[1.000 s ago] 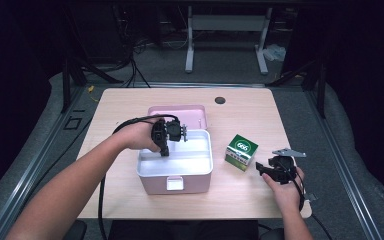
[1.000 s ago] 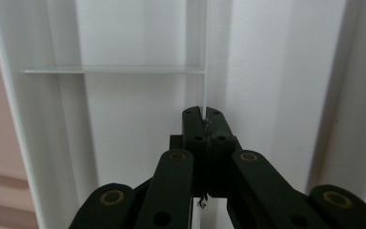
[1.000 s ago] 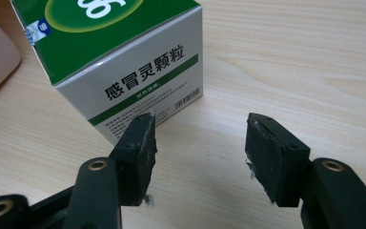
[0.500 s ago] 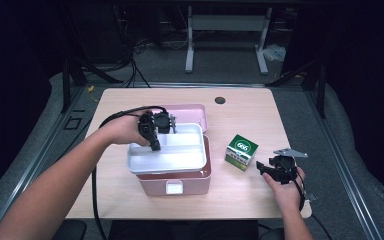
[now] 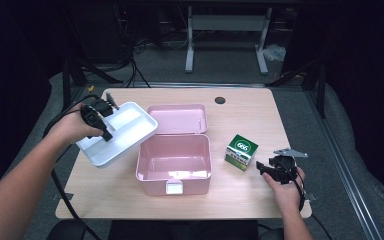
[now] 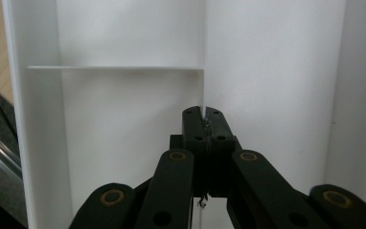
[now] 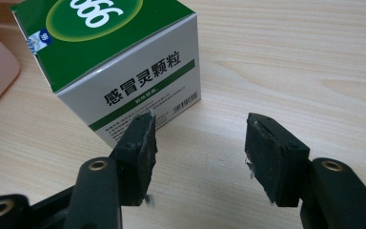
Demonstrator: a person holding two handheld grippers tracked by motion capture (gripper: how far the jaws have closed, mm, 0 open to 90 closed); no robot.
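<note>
the pink box (image 5: 173,162) sits open near the middle of the wooden worktop (image 5: 240,197), its lid (image 5: 176,118) laid back flat behind it and its inside bare. all places below are given from this pink box.

to the left of it and lifted above the worktop, the white tray (image 5: 115,134) hangs tilted, its near corner overlapping the box's left rim in the high view. the left hand-held gripper (image 5: 101,120) holds the tray: in the left gripper view its jaws are pressed together on the thin upright divider (image 6: 203,71) that splits the tray into compartments, with a cross wall (image 6: 114,68) running off to one side of it. the person's left hand (image 5: 72,127) wraps the gripper body, and a black cable (image 5: 60,180) loops down past the worktop's edge.

to the right of the box, standing on the worktop and apart from it, is a green and white carton (image 5: 241,152) printed with "999". further right again, the right hand-held gripper (image 5: 264,168) is held low in the person's right hand (image 5: 285,187), jaws spread wide and pointing at the carton; in the right gripper view the carton (image 7: 119,62) stands just beyond the fingertips (image 7: 140,136), not between them.
</note>
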